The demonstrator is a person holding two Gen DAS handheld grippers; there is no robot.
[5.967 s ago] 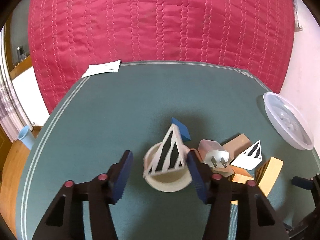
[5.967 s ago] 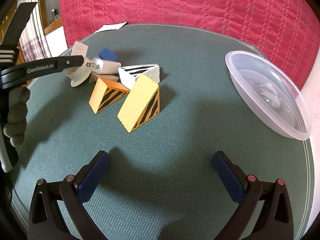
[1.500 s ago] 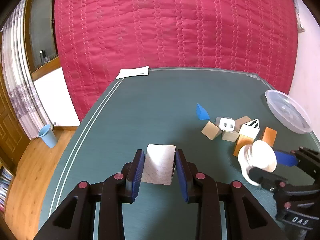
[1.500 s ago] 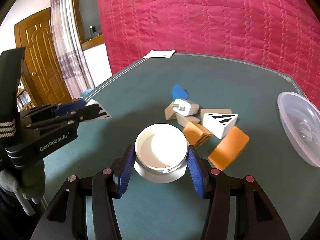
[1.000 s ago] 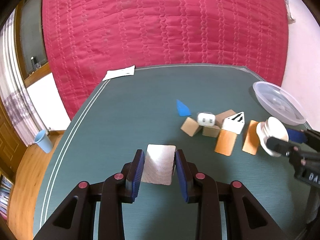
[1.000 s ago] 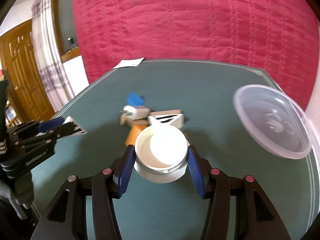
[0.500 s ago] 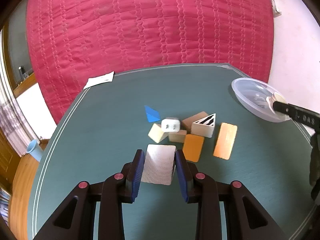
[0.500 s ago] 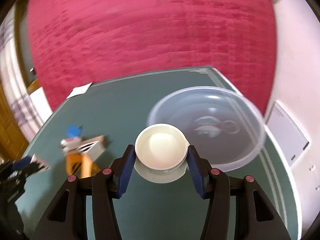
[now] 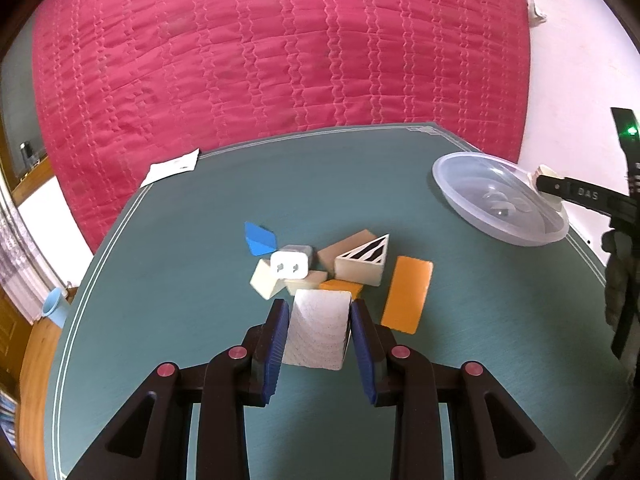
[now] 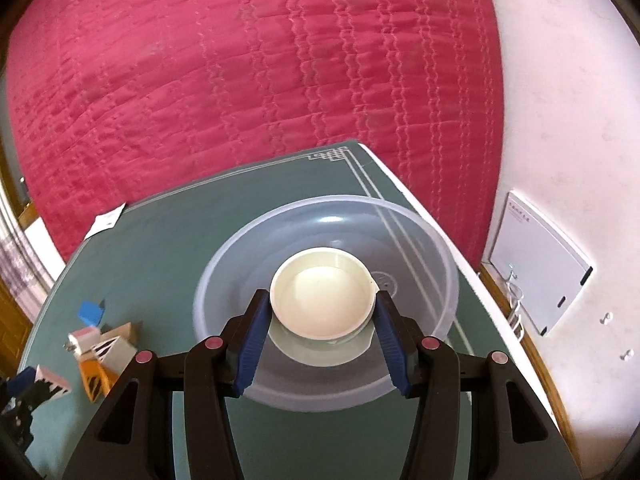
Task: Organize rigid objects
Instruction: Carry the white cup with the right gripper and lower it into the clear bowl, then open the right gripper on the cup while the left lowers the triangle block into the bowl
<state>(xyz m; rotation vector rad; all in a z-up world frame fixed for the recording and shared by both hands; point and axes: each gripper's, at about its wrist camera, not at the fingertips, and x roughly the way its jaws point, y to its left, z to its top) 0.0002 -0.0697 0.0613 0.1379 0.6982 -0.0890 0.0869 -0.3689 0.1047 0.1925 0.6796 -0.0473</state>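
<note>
In the left wrist view, the left gripper (image 9: pixel 317 326) was clamped narrowly on a white wooden block (image 9: pixel 318 330), held above the green counter (image 9: pixel 168 280) just short of the pile of blocks (image 9: pixel 340 268), which lay nearer than half a second before. In the right wrist view, the right gripper (image 10: pixel 320 326) gripped a white cup (image 10: pixel 322 298) over the clear plastic bowl (image 10: pixel 420 240), having moved further over it.

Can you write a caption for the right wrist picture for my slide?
Right gripper holds a white cup over the clear plastic bowl on the green table.
</note>
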